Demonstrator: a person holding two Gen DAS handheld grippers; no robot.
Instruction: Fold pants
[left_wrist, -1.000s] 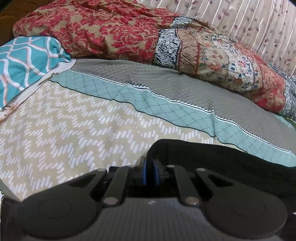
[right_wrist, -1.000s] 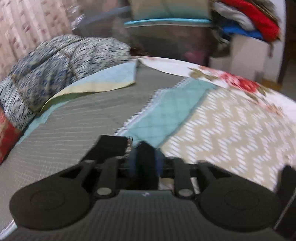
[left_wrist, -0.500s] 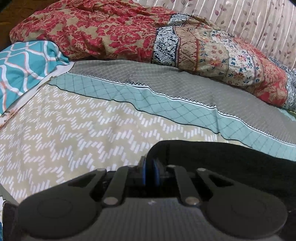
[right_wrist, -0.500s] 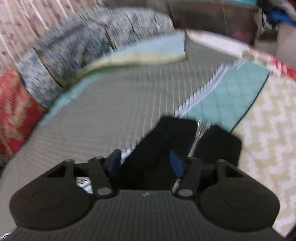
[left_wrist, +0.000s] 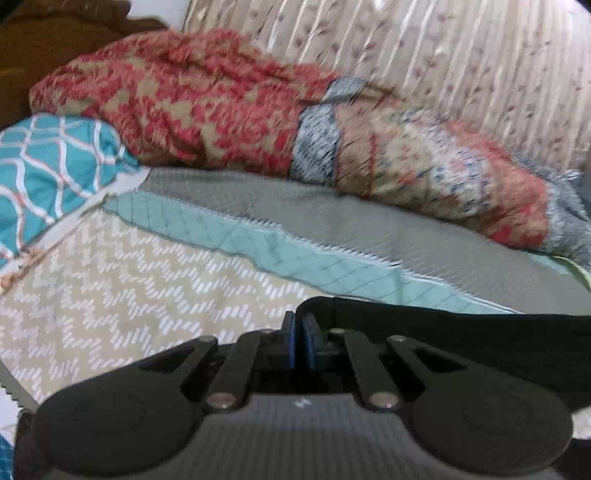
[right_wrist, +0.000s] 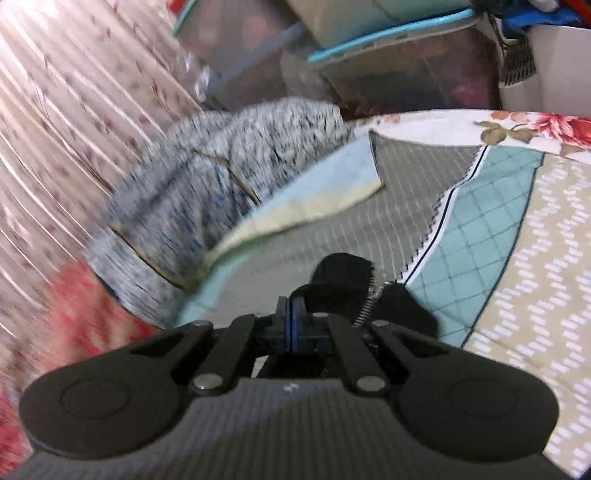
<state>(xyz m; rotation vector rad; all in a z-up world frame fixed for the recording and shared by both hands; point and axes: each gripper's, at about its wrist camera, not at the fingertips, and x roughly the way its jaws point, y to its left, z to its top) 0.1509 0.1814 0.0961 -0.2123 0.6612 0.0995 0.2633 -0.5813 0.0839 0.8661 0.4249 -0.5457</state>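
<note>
The black pants (left_wrist: 461, 332) lie over a patterned bedspread (left_wrist: 147, 288). In the left wrist view a taut black edge of the pants runs from the fingers to the right. My left gripper (left_wrist: 299, 325) is shut on that edge, blue pads pressed together. In the right wrist view my right gripper (right_wrist: 291, 314) is shut on a bunched black part of the pants (right_wrist: 343, 280) by the silver zipper (right_wrist: 369, 299). The cloth is lifted a little off the bed.
A red floral quilt (left_wrist: 207, 107) is heaped along the back by a striped curtain (left_wrist: 443, 55). A teal patterned pillow (left_wrist: 48, 166) sits at the left. A grey-blue blanket (right_wrist: 207, 199) and stacked storage boxes (right_wrist: 388, 48) lie beyond the right gripper.
The right gripper's jaws stood wide around the black cloth half a second ago and have closed on it. Both grippers have risen, and the pants edge is pulled tighter.
</note>
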